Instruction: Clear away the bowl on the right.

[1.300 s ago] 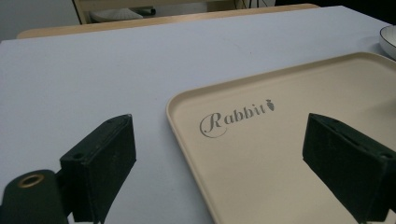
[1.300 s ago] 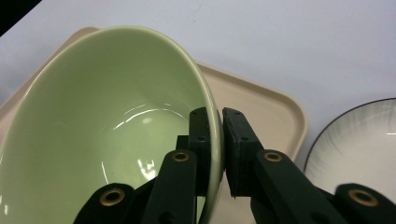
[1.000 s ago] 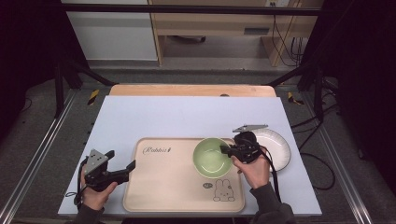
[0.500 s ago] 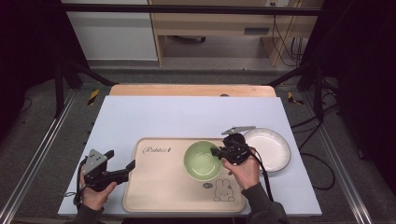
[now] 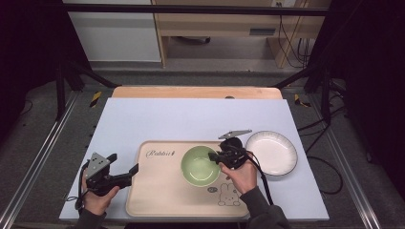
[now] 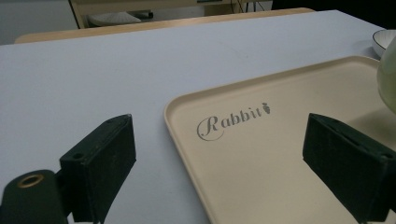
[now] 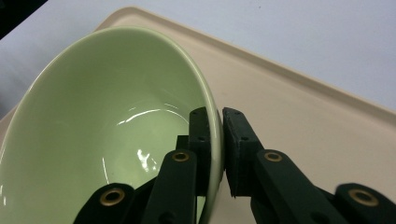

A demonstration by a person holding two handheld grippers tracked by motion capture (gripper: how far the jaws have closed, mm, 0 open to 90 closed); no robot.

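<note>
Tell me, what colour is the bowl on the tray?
Light green bowl, best in the right gripper view.

Looks like a lab recording setup, not a kitchen: a table [image 5: 143,119] with a pale blue top inside a black metal frame [image 5: 62,81], cables [image 5: 291,38] trailing on grey carpet, wooden furniture [image 5: 215,24] behind.

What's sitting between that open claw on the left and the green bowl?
Nothing but bare tray with its "Rabbit" lettering, seen in the high view, between the left claw and the green bowl.
</note>
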